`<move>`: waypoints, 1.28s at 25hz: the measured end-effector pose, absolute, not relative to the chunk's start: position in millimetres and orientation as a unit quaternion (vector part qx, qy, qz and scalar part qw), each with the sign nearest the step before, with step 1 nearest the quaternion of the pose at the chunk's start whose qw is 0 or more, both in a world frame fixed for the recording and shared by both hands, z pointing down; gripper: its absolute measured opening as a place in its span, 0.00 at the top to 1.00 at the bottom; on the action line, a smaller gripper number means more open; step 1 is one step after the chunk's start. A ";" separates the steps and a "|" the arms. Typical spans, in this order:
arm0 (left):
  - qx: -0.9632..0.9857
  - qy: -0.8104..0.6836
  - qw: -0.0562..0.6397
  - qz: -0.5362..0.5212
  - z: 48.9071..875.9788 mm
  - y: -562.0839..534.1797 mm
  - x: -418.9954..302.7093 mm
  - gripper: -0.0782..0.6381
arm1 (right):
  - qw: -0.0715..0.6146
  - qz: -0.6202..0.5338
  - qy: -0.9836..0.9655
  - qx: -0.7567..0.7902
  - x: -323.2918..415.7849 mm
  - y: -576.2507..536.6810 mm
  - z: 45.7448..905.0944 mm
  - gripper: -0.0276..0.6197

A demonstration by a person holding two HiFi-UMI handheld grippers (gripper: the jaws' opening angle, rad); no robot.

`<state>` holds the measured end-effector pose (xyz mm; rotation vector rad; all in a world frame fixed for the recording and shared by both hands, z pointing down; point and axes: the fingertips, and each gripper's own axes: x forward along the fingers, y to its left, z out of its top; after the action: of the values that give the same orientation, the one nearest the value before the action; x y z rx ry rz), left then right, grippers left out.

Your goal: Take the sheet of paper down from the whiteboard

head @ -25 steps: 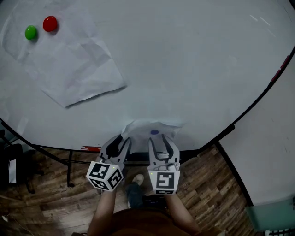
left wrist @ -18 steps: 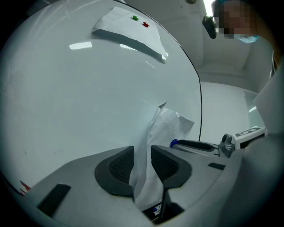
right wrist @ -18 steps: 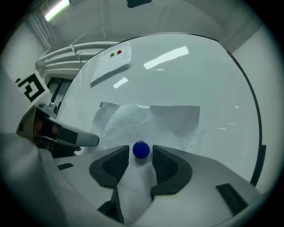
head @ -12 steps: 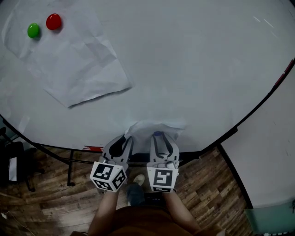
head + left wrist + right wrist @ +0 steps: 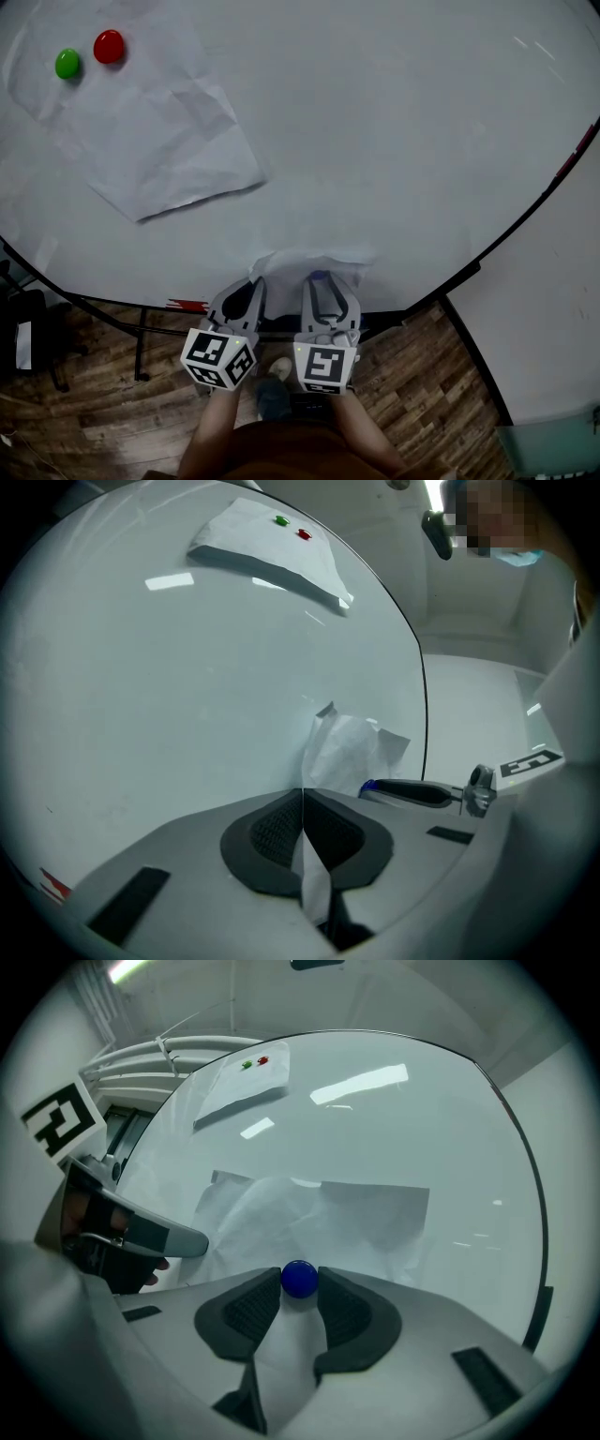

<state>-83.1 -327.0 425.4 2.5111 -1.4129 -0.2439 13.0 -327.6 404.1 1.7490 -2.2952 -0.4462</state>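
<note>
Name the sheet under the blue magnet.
The lower sheet at the whiteboard's bottom edge; the upper-left sheet holds a green magnet and a red magnet.

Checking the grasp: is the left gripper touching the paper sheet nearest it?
Touching. In the left gripper view, the left gripper is shut on the paper sheet.

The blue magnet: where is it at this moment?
In the right gripper view, the blue magnet sits between the tips of the right gripper, whose jaws have just been closing on it, against the nearer sheet of paper.
</note>
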 end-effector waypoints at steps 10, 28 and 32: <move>0.868 -0.468 0.144 -0.088 425.4 -331.7 -83.3 0.86 | 0.109 -0.152 -0.779 0.599 14.4 -328.7 403.4 0.75; 0.852 -0.458 0.205 -0.150 421.1 -330.7 -91.3 0.86 | 0.104 -0.153 -0.796 0.576 14.4 -319.8 406.5 0.75; 0.850 -0.461 0.206 -0.152 420.9 -329.8 -92.0 0.86 | 0.109 -0.151 -0.798 0.573 15.0 -318.3 407.1 0.75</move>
<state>-92.0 -329.8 420.9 2.3675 -1.2848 -0.4227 15.0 -318.3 407.1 1.6862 -2.3460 -0.4447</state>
